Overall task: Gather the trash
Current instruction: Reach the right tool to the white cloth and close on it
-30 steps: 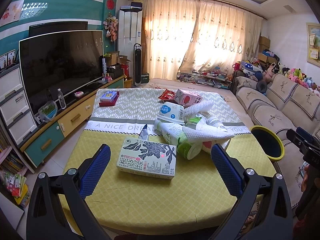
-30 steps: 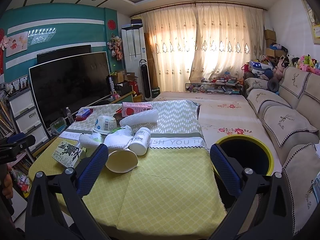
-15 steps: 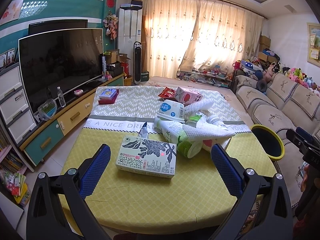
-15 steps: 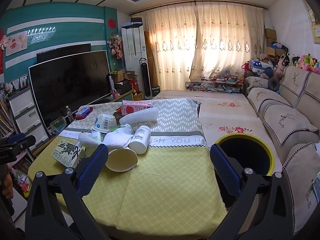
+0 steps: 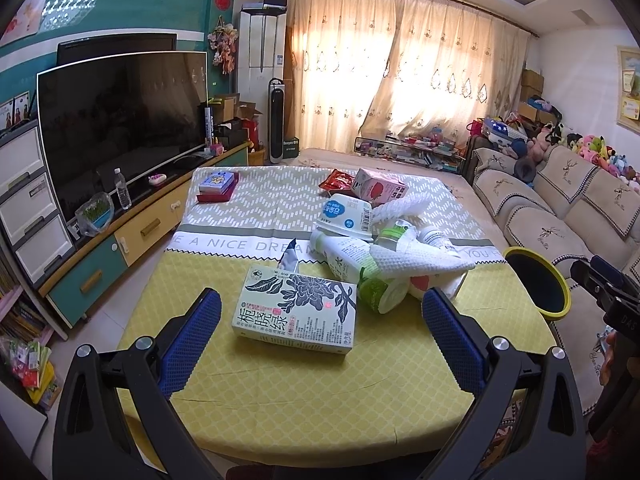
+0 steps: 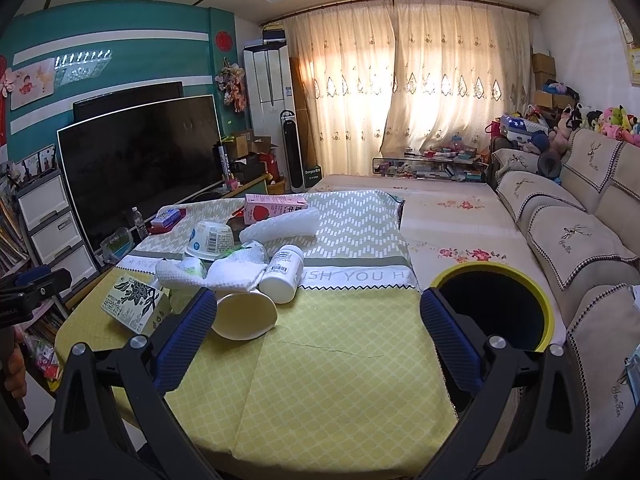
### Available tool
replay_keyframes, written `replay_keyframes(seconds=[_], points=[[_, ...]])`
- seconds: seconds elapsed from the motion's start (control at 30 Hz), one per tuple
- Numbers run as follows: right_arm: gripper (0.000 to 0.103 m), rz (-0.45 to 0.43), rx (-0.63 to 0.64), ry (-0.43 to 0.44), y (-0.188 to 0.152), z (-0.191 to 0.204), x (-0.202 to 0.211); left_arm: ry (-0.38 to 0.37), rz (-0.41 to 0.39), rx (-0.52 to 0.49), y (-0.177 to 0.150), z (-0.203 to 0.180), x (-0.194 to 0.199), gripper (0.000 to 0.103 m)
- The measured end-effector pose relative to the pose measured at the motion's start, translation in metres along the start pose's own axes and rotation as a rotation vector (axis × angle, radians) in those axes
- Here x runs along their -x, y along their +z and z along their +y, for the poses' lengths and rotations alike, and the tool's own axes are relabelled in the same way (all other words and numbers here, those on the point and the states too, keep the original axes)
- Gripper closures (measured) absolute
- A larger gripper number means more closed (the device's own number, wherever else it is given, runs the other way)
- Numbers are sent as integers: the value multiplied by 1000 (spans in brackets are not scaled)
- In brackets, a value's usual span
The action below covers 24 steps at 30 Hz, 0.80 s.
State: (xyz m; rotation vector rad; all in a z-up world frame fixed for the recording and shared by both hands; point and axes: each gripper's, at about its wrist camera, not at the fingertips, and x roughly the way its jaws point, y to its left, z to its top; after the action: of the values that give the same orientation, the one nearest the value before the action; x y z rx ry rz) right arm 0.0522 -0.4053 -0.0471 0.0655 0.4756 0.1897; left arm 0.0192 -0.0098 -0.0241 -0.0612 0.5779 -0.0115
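Observation:
A pile of trash lies mid-table: a green-and-white tissue box (image 5: pixel 298 311) (image 6: pixel 134 303), a tipped paper cup (image 6: pixel 245 315), a white pill bottle (image 6: pixel 283 274), a yoghurt tub (image 5: pixel 345 215) (image 6: pixel 210 239), a green-white bottle (image 5: pixel 356 268), a pink carton (image 5: pixel 380 190) (image 6: pixel 274 207) and a white cloth (image 5: pixel 416 258) (image 6: pixel 236 272). My left gripper (image 5: pixel 320 332) stands open just in front of the tissue box, holding nothing. My right gripper (image 6: pixel 318 330) is open over bare yellow tablecloth, its left fingertip near the paper cup. A yellow-rimmed black bin (image 6: pixel 494 306) (image 5: pixel 536 284) stands at the table's right side.
The table (image 6: pixel 340 380) carries a yellow and grey cloth. A red-blue box (image 5: pixel 218 187) and a red snack bag (image 5: pixel 338 180) lie at the far end. A TV (image 5: pixel 120 128) on a cabinet runs along the left; a sofa (image 6: pixel 580 248) along the right.
The left gripper has crept slightly toward the tissue box. The right gripper view is almost unchanged; both stay open.

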Motion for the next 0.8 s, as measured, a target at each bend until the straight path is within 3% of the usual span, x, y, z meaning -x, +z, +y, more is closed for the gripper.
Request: replay_keyframes(seconds=[0.3, 0.6, 0.67, 0.73, 0.8], points=[[6, 44, 3, 16, -4, 3, -18, 1, 23, 17, -1, 4, -10, 4], [6, 105, 39, 138, -11, 21, -58, 0, 26, 32, -1, 14, -21, 4], [10, 128, 56, 146, -14, 25, -70, -1, 28, 32, -1, 14, -23, 4], [29, 154, 70, 152, -17, 26, -85, -3, 29, 35, -2, 16, -25, 4], [39, 185, 70, 144, -20, 26, -97, -1, 32, 37, -2, 18, -28, 4]])
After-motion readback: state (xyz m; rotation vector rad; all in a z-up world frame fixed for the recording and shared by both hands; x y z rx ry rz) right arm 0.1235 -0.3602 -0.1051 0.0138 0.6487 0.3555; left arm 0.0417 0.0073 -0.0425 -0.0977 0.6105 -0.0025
